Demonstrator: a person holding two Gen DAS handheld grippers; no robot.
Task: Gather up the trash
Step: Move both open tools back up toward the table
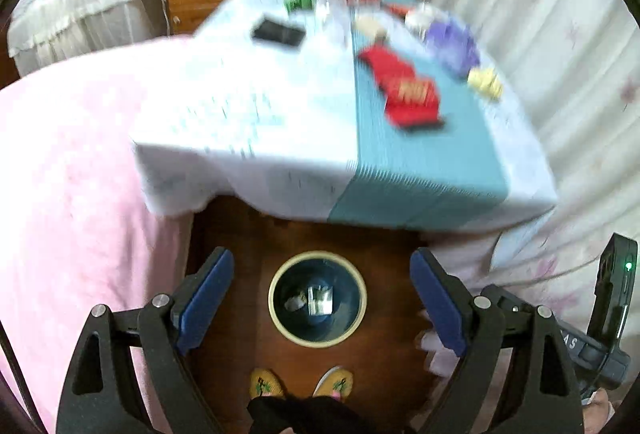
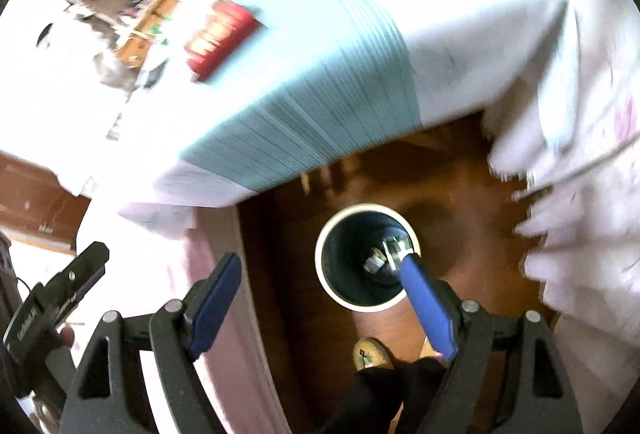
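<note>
Red, the snack packet lies flat on the table's teal strip, its long axis running from the far end toward the near edge. We hold both the left gripper and the right gripper spread wide and empty, well apart from the packet, above the floor. Below them stands the bin, holding crumpled wrappers at its bottom.

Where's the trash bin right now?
The trash bin stands on the wooden floor just in front of the table, low centre in both wrist views, beyond the person's slippers.
</note>
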